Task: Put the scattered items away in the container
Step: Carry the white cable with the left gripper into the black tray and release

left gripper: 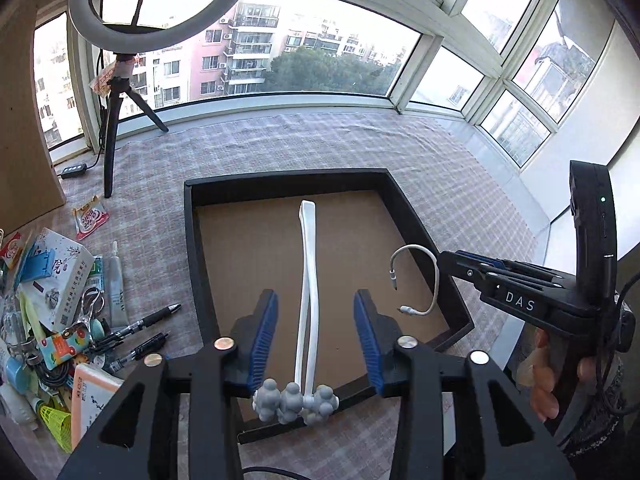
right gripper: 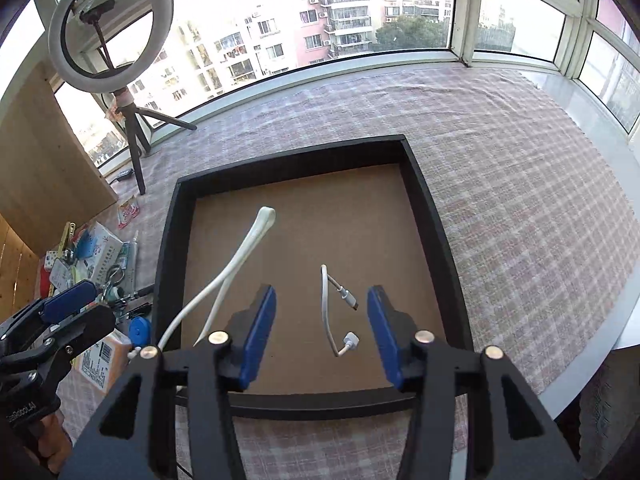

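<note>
We are at the release step: both tools stand over the container [right gripper: 424, 208], a shallow black tray with a brown floor on the checked cloth of the surface. Our left tool [left gripper: 316, 332] has its jaws wide apart, and the white massager [left gripper: 306, 280] with its grey knobbed rollers lies between them untouched, its handle inside the tray and the roller end across the near rim. Our right tool [right gripper: 322, 334] is likewise spread open with nothing gripped; the short white cable [right gripper: 328, 312] sits curled on the tray floor just ahead of it. We judge these two items delivered. The rest of the clutter [left gripper: 60, 320], with pens, scissors, boxes and packets, is heaped to the left of the tray. Next we should swing both tools left to that pile, pick a single free item each, perhaps a pen at its edge, and close on it squarely.
</note>
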Tool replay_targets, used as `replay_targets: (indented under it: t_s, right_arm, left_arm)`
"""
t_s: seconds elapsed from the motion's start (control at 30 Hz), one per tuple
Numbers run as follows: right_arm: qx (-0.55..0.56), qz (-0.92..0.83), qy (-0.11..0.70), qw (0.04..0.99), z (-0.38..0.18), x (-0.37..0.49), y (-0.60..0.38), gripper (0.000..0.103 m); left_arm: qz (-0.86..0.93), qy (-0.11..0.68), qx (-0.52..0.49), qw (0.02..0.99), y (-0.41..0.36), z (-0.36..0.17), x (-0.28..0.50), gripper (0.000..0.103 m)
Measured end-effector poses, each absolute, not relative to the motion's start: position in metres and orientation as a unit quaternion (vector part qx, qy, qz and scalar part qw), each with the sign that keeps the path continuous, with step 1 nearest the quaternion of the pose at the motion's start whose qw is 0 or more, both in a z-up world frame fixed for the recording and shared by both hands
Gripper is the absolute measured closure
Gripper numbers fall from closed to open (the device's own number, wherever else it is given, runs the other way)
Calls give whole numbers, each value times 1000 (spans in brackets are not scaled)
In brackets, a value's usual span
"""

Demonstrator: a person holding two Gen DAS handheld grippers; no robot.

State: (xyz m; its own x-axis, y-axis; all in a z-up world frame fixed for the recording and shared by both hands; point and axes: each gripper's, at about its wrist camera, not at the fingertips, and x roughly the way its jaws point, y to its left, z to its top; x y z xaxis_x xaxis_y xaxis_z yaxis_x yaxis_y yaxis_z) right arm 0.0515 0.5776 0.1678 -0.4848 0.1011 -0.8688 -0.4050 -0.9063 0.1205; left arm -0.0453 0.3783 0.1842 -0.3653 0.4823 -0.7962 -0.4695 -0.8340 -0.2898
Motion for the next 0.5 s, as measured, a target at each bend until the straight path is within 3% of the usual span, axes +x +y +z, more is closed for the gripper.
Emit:
replay_targets:
  t_s: [0.23, 0.5]
  right_arm:
    - [-474, 859, 145, 131, 162, 42, 564, 37]
    - [-478, 868, 124, 59, 164, 8, 498, 38]
  left_arm:
    - [839, 1, -471, 273, 364, 184, -41, 38]
    - [857, -7, -471, 208, 275, 178, -40, 39]
